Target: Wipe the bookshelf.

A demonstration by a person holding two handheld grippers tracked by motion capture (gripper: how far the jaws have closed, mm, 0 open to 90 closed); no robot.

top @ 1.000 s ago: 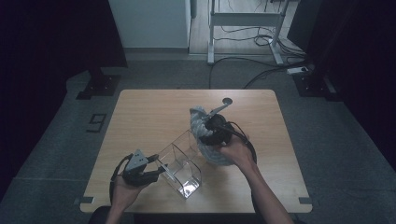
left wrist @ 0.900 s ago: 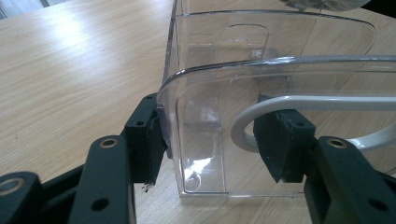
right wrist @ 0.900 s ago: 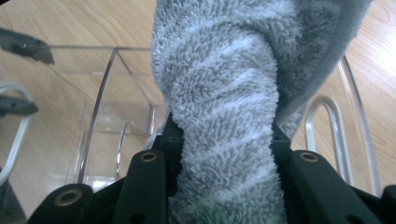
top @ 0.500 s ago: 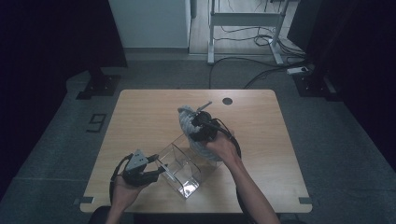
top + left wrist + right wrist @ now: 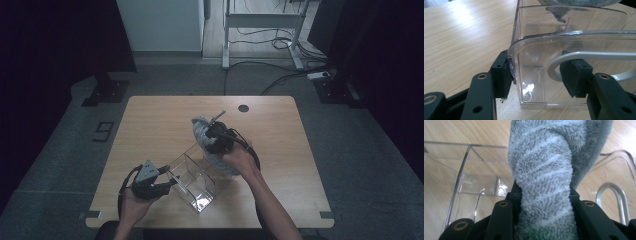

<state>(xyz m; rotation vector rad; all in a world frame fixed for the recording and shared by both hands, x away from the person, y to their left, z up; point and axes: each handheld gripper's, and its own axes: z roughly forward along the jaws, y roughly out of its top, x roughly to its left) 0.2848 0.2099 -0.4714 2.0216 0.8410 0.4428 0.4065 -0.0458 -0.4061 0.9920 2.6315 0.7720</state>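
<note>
A clear plastic box [image 5: 195, 184] with a silver handle [image 5: 599, 55] stands on the wooden table [image 5: 150, 130], near its front edge. My left gripper [image 5: 172, 183] is shut on the box's near wall [image 5: 536, 57]. One pad presses the outside by the corner, and the other sits inside against the handle. Just above the box's far end hangs a grey fluffy towel [image 5: 199, 128], with my right gripper [image 5: 213, 146] shut on it. In the right gripper view the towel [image 5: 544, 170] bulges up between the jaws and hides part of the box [image 5: 474, 170] below.
The table has a round cable hole [image 5: 243, 108] near its far edge. Bare wood lies to the left and right of the box. Beyond the table are a white desk frame [image 5: 260, 20] and cables [image 5: 280, 80] on the floor.
My right hand has carried the towel leftward and slightly down, from beside the box to over its far end. The left gripper and the box have stayed put.
</note>
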